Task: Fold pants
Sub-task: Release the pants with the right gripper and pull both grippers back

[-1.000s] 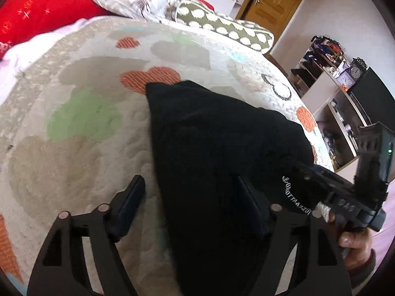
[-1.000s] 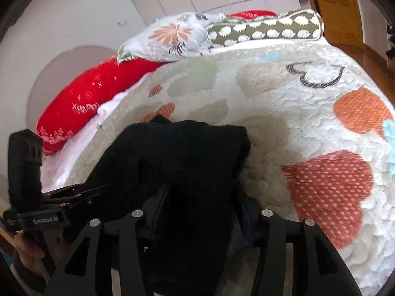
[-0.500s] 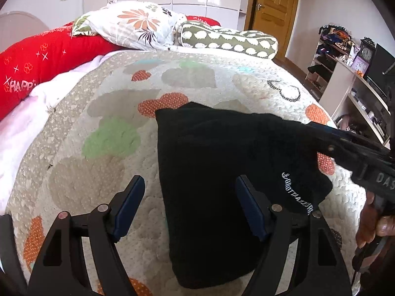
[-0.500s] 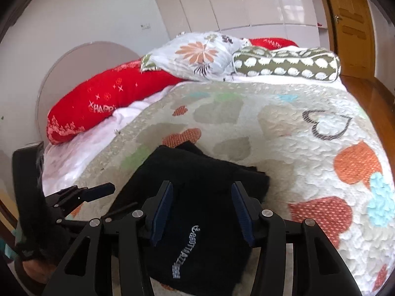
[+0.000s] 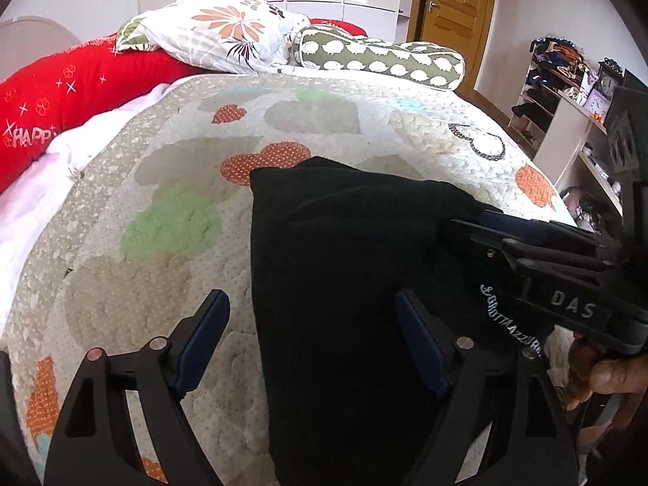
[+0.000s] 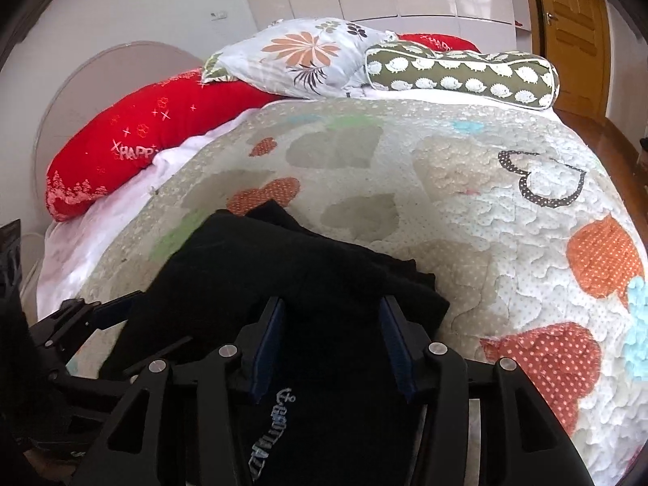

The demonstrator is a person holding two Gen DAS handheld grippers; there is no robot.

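1 pants [image 5: 348, 283], 3 pillows [image 5: 218, 32], 2 grippers [image 5: 312, 340]

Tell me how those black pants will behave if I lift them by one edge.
The black pants would probably droop and unfold: soft fabric lying in loose layers on the quilt. They look thick, so likely somewhat heavy. The quilt's textured surface may resist sliding.

Black pants [image 5: 344, 267], heart-patched cream quilt [image 5: 324, 121], red pillow [image 6: 133, 137], floral pillow [image 6: 299, 56], olive hedgehog-print bolster [image 6: 461, 73]
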